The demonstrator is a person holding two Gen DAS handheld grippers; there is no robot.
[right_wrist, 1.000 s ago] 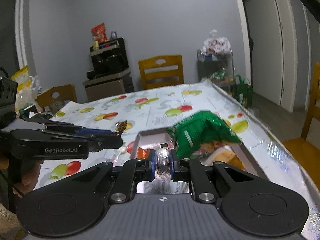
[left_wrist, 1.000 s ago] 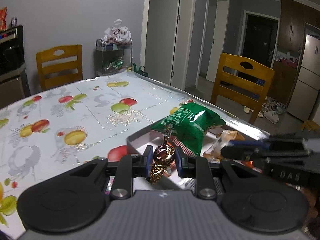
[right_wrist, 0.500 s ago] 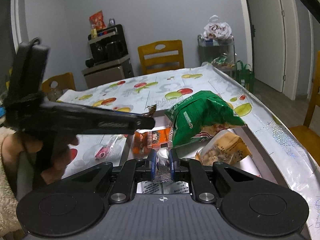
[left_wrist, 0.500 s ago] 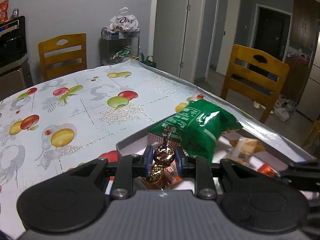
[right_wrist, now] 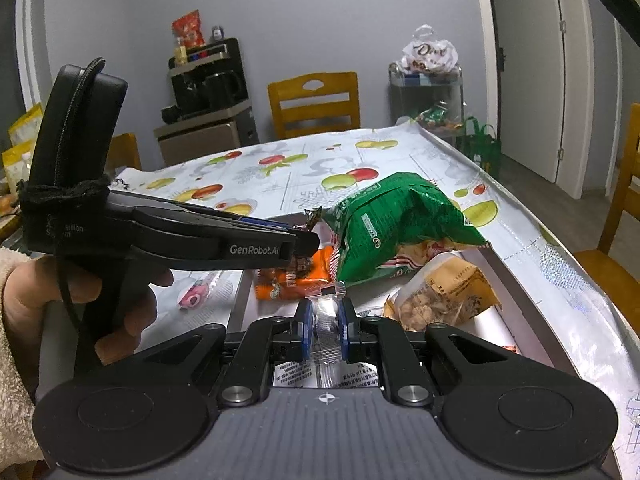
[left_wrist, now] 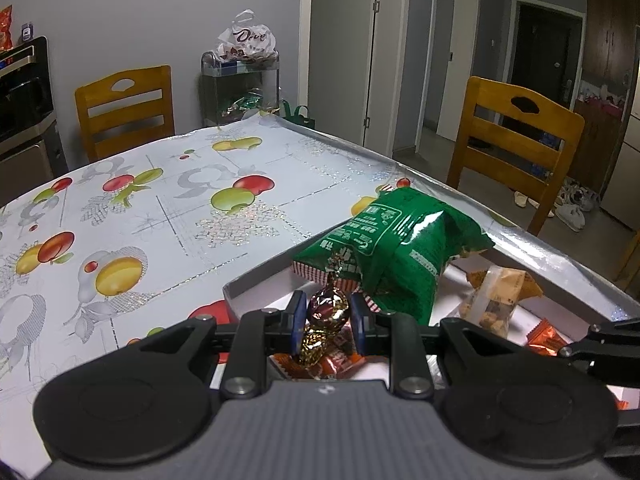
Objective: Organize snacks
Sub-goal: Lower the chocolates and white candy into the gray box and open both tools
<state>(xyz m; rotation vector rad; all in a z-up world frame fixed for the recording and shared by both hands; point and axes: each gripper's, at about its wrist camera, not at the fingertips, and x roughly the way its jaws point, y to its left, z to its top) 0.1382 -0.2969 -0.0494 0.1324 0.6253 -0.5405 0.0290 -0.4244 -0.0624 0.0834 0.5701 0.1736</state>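
Left wrist view: the left gripper point(left_wrist: 326, 316) pinches a foil-wrapped candy point(left_wrist: 325, 312) over the tray point(left_wrist: 256, 280); a green bag point(left_wrist: 396, 248) lies just ahead.

Right wrist view: the right gripper point(right_wrist: 325, 326) clamps a clear wrapper point(right_wrist: 326, 320) above the tray, green bag ahead.

green bag point(left_wrist: 394, 248) crowding tray point(left_wrist: 256, 280), tablecloth point(left_wrist: 168, 208) open

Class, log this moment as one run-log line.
left gripper: shut on foil candy | right gripper: shut on clear packet | both over tray
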